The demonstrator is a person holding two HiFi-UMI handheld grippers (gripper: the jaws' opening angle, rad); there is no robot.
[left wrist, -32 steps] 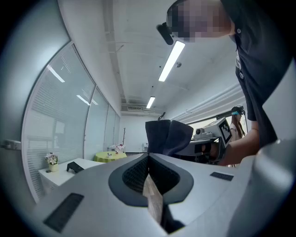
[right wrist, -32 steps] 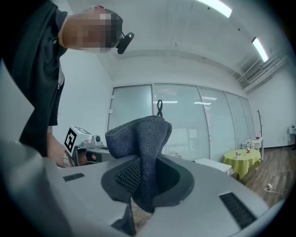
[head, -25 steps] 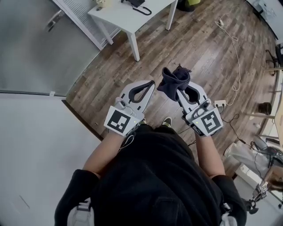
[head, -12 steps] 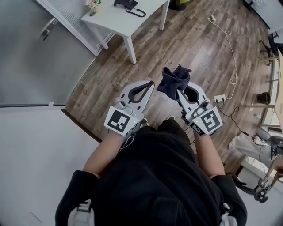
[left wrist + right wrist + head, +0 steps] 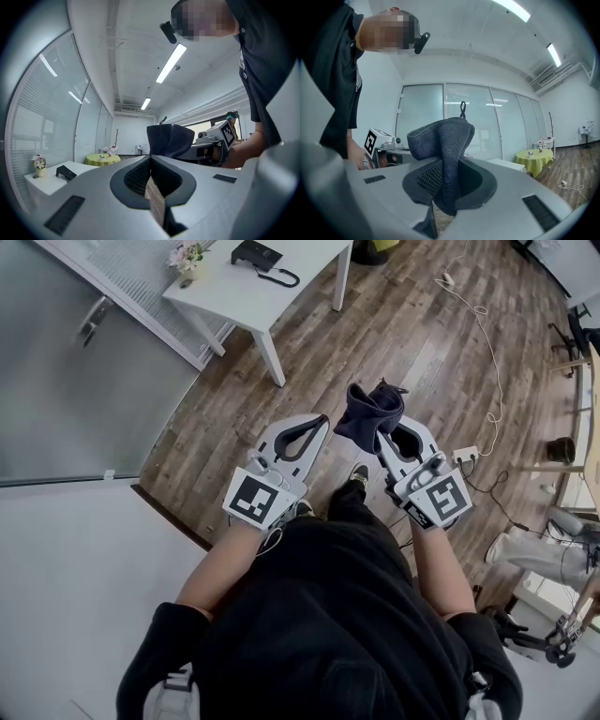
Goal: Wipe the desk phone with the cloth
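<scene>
The left gripper [image 5: 319,420] has its two grey jaws pressed together with nothing between them. Just beside it, to its right, the right gripper [image 5: 382,435] is clamped on a dark blue knitted cloth [image 5: 368,413]. The cloth is pinched at its middle, so a bunched fold rises above the jaw tips while a short tail hangs below them. Both grippers are held side by side above a brown wood-plank floor [image 5: 422,343], level with each other and apart.

The black desk phone [image 5: 256,253] sits on a white rectangular table [image 5: 281,282], well ahead of the left gripper and to its left, far from either jaw. Its coiled black cord lies beside it. A small pot of pale flowers [image 5: 186,257] stands on the same table, left of the phone.
</scene>
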